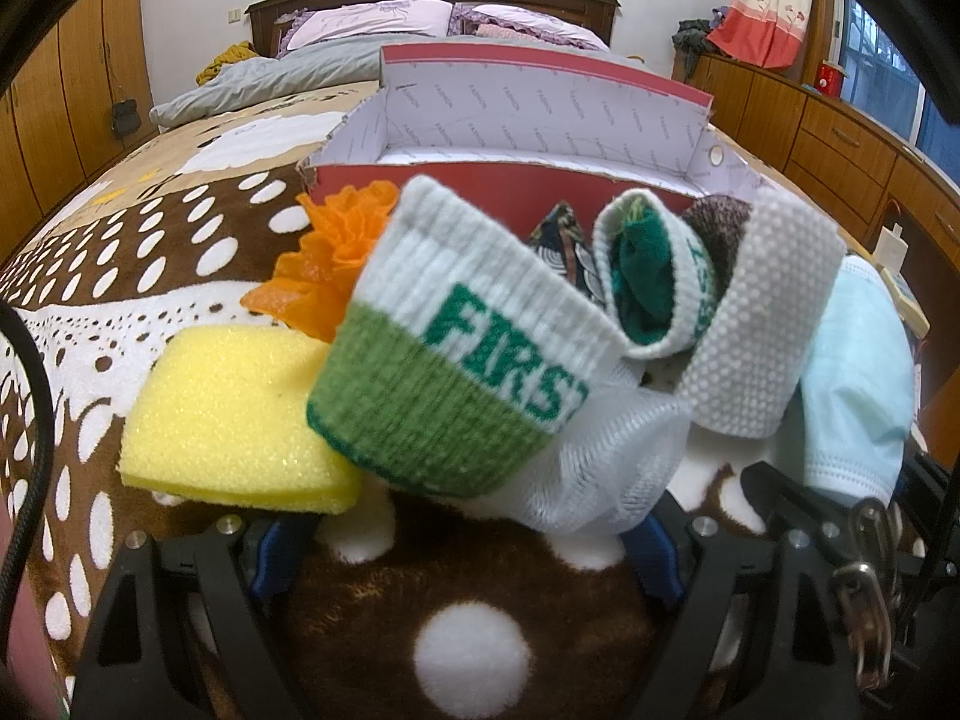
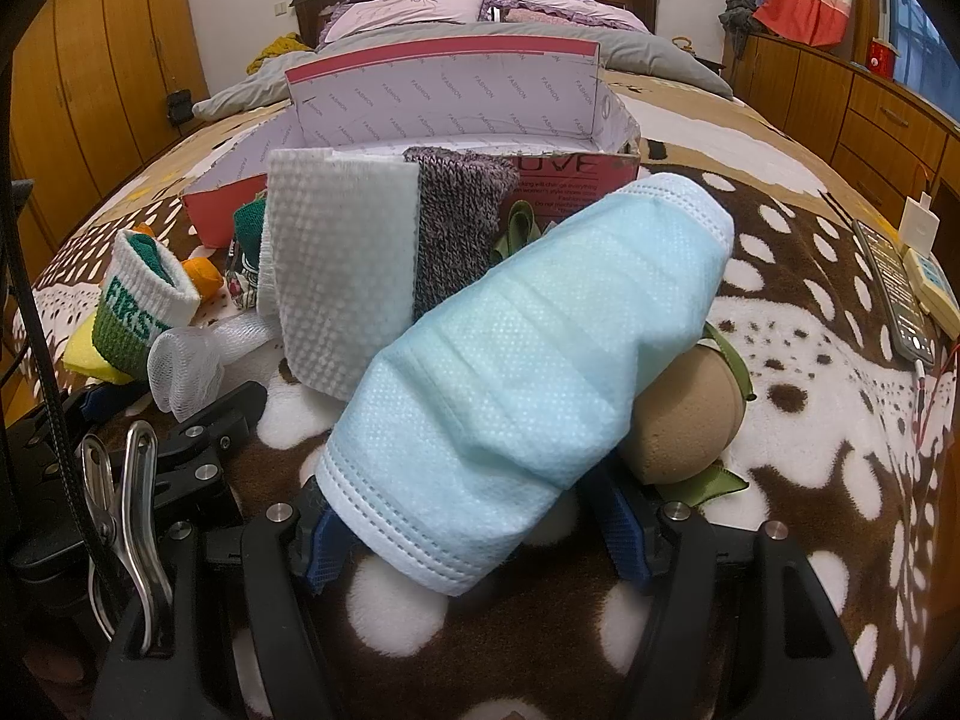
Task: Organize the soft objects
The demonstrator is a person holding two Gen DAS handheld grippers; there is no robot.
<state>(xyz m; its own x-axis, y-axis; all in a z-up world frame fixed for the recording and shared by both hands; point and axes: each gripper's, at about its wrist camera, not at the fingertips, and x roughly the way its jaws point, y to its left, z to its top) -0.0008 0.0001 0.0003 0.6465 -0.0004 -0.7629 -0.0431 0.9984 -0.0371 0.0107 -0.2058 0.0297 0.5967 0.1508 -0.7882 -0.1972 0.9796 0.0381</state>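
Note:
On the brown dotted blanket, a green-and-white "FIRST" sock (image 1: 444, 384) leans on a yellow sponge (image 1: 228, 420), just beyond my left gripper (image 1: 468, 555). That gripper is open, with white mesh netting (image 1: 600, 480) reaching toward its right pad. Behind lie an orange mesh flower (image 1: 336, 252), a rolled sock (image 1: 654, 288), a white dotted cloth (image 1: 762, 312) and a grey knit piece (image 2: 456, 216). My right gripper (image 2: 474, 540) is shut on the near end of a blue face mask (image 2: 528, 348), which bows upward over a tan sponge ball (image 2: 684, 414). An open red box (image 1: 540, 96) stands behind the pile.
A phone (image 2: 900, 294) and a power strip (image 2: 933, 282) lie on the blanket at the right edge. A metal clip (image 2: 132, 510) hangs by the left gripper's body. Pillows and a grey quilt are at the bed's head; wooden cabinets line both sides.

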